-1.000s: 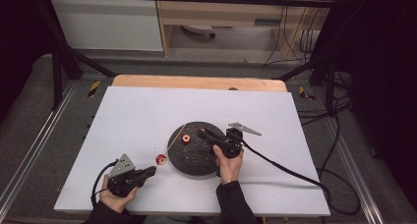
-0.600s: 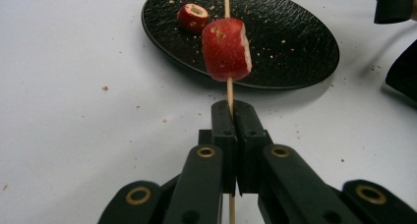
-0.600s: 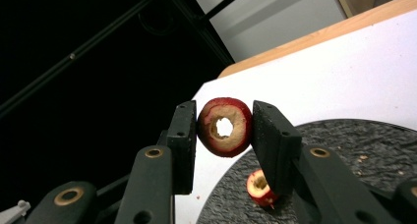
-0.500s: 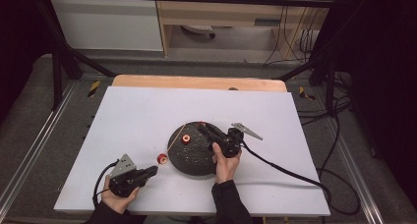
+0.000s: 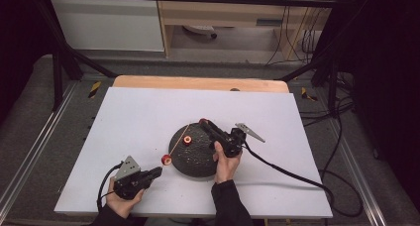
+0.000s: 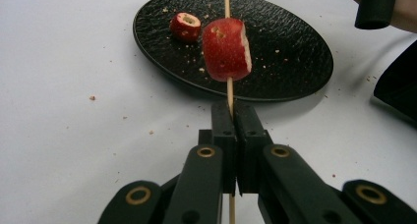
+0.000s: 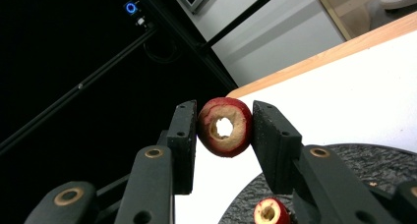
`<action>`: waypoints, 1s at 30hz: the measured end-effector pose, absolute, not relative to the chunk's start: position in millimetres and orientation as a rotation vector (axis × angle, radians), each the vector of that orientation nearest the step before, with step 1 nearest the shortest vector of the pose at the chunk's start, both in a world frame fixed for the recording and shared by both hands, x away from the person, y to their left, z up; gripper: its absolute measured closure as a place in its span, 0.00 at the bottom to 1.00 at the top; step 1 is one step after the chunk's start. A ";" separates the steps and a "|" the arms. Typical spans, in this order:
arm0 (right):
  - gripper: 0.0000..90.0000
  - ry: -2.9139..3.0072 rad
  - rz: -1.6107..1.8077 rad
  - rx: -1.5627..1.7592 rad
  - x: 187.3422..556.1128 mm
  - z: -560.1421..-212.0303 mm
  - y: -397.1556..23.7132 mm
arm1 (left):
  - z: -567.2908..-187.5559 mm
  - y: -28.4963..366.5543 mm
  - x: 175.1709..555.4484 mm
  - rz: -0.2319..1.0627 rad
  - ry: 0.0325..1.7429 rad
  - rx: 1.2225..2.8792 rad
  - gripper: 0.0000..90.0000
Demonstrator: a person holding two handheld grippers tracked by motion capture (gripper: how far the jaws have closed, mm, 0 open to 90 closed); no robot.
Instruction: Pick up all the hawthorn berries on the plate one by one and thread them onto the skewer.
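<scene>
Jaws of our left gripper (image 6: 235,135) are pressed together on a thin wooden skewer (image 6: 229,91), which runs up and away from us with one red fruit piece (image 6: 227,49) threaded on it, raised just in front of the near rim of the black plate (image 6: 295,62). From above, we see that gripper (image 5: 154,172) low at the near left of the white tabletop (image 5: 138,112), the skewer slanting toward the plate. Farther in, a second cored fruit piece (image 6: 185,26) lies on the plate's textured surface. Beyond that, our right gripper (image 7: 224,128) clamps a third cored red fruit ring (image 7: 225,127) between its jaws, lifted above the plate's far edge, its hole facing the camera. Past the tabletop's wooden far edge (image 5: 198,82) stands a dark frame.
</scene>
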State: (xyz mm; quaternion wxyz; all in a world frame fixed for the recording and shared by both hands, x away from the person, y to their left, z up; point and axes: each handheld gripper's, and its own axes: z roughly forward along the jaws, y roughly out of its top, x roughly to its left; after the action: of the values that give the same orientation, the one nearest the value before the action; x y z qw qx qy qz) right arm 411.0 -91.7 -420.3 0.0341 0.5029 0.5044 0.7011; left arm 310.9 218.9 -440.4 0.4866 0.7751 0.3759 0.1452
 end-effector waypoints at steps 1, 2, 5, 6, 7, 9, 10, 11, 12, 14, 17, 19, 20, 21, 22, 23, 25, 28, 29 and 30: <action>0.71 1.543 2.158 1.546 411.3 -420.2 -91.9 | -440.4 218.1 310.7 0.352 0.915 1.885 0.98; 0.71 1.536 2.165 1.539 412.1 -420.2 -91.9 | -440.4 217.4 310.5 0.353 0.914 1.884 0.98; 0.71 1.503 2.179 1.543 412.9 -419.6 -91.8 | -440.4 215.1 309.9 0.353 0.914 1.882 0.98; 0.71 1.495 2.187 1.542 413.5 -419.8 -91.9 | -440.4 214.2 309.9 0.351 0.913 1.882 0.98; 0.71 1.488 2.189 1.547 414.0 -419.7 -91.9 | -440.4 213.3 309.8 0.351 0.913 1.882 0.98; 0.71 1.475 2.201 1.549 415.1 -419.6 -92.2 | -440.4 210.9 309.4 0.348 0.912 1.879 0.98; 0.71 1.468 2.203 1.544 415.5 -419.5 -92.4 | -440.5 209.6 309.2 0.347 0.910 1.878 0.98; 0.71 1.460 2.212 1.545 415.8 -419.2 -92.4 | -440.5 208.4 309.0 0.347 0.907 1.878 0.98; 0.71 1.450 2.218 1.546 416.0 -418.9 -92.7 | -440.6 207.1 308.8 0.347 0.907 1.878 0.98; 0.71 1.435 2.230 1.548 416.4 -418.0 -93.0 | -440.6 204.6 308.2 0.346 0.904 1.876 0.98; 0.71 1.418 2.246 1.549 417.1 -416.3 -93.8 | -440.7 200.7 307.6 0.341 0.898 1.878 0.98; 0.71 1.407 2.257 1.543 417.2 -415.6 -94.4 | -441.0 197.8 306.9 0.338 0.897 1.879 0.98; 0.71 1.402 2.260 1.545 416.9 -415.2 -94.3 | -441.0 196.4 306.7 0.336 0.896 1.879 0.98; 0.71 1.398 2.261 1.539 416.8 -415.3 -94.4 | -440.9 194.9 306.3 0.335 0.895 1.880 0.98; 0.71 1.390 2.264 1.537 416.6 -415.3 -94.4 | -440.9 193.5 305.9 0.336 0.894 1.876 0.98; 0.71 1.386 2.271 1.538 416.5 -415.4 -94.0 | -440.7 192.3 305.5 0.334 0.893 1.873 0.98; 0.71 1.375 2.278 1.541 416.4 -415.9 -93.7 | -440.3 190.3 304.9 0.339 0.890 1.870 0.98; 0.71 1.364 2.290 1.539 416.2 -416.7 -93.2 | -440.3 188.8 305.1 0.337 0.891 1.869 0.98; 0.71 1.361 2.296 1.538 416.0 -416.9 -93.1 | -440.5 188.4 305.2 0.337 0.893 1.870 0.98; 0.71 1.356 2.302 1.543 415.7 -416.9 -92.8 | -440.7 188.0 305.2 0.336 0.895 1.867 0.98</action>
State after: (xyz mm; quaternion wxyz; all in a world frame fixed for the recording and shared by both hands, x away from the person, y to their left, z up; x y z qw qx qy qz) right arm 415.7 -92.8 -416.9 0.0283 0.5001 0.4392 0.7458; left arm 305.2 188.0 -440.7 0.4985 0.7717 0.3699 0.1389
